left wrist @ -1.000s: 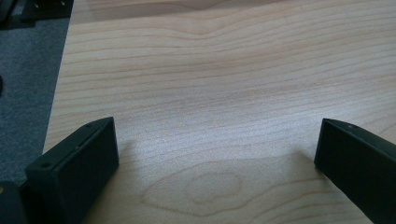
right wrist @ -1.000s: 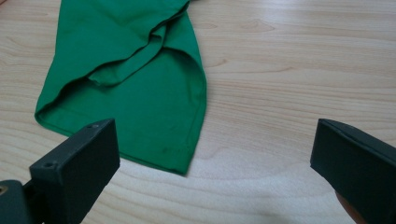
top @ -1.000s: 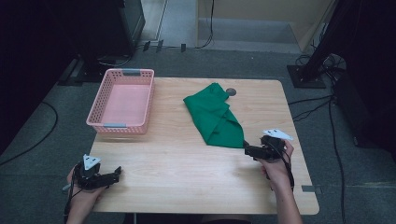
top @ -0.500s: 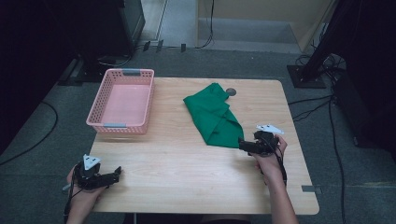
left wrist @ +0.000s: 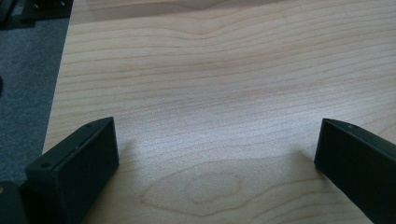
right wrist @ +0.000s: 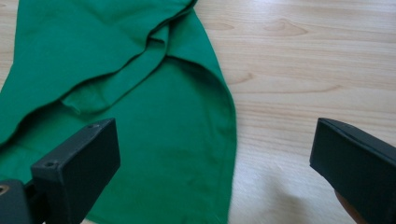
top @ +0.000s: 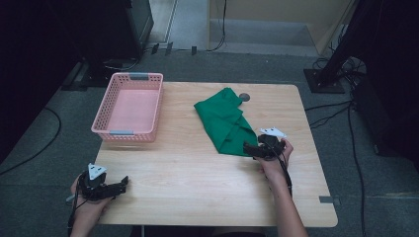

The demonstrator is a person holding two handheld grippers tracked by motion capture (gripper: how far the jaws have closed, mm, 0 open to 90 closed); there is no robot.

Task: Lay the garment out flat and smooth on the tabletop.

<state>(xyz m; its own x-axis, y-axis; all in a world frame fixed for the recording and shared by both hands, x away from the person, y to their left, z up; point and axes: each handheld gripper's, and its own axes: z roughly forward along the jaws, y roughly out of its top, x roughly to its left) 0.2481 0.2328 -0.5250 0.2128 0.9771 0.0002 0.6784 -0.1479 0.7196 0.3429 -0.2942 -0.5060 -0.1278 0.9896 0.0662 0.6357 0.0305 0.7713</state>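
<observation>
A folded green cloth (top: 225, 121) lies on the wooden table (top: 197, 168), right of centre. My right gripper (top: 251, 148) is open at the cloth's near right corner, pointing left at it. Seen from the right gripper view, the green cloth (right wrist: 126, 93) spreads under the left jaw and into the gap (right wrist: 215, 154), with its edge running down the middle; nothing is held. My left gripper (top: 118, 183) rests open at the table's near left corner, over bare wood (left wrist: 210, 116).
A pink plastic basket (top: 129, 106) stands empty at the table's back left. A small dark round object (top: 244, 97) lies just behind the cloth. Grey floor, cables and dark equipment surround the table.
My right gripper has moved left and a little forward, up to the near right corner of the green cloth. The left gripper has stayed put.
</observation>
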